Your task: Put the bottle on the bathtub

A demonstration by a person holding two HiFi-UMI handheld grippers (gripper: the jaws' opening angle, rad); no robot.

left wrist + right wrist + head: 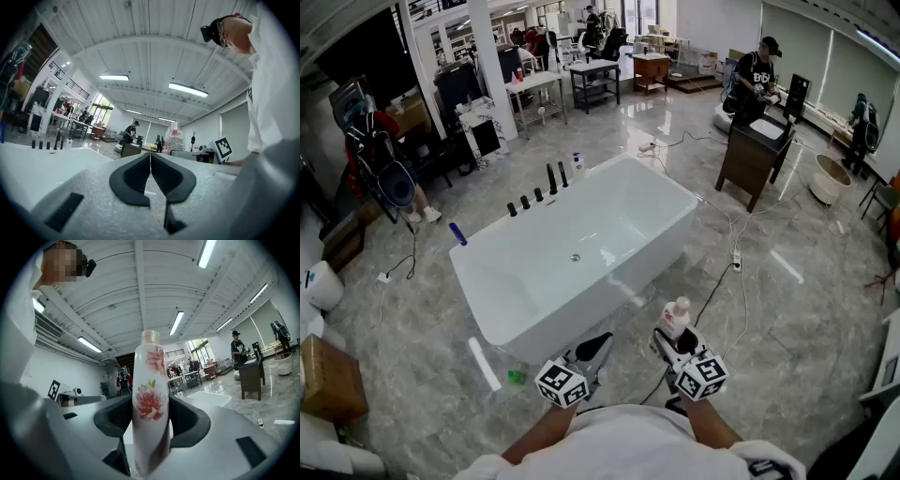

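My right gripper (673,339) is shut on a white bottle (677,316) with pink flowers, held upright just off the near right corner of the white bathtub (581,323). In the right gripper view the bottle (151,380) stands between the dark pads of the right gripper (149,420), and the bathtub (208,399) shows behind it. My left gripper (602,345) hangs beside it, close to the tub's near wall. Its pads meet with nothing between them in the left gripper view (150,161), where the bottle (175,140) appears at the right.
Black faucet fittings (539,195) and a small white bottle (577,163) stand on the tub's far rim. A dark vanity (755,150) with a person (757,75) is at the back right. Cables (717,281) run over the floor; a white tube (483,364) lies near the tub.
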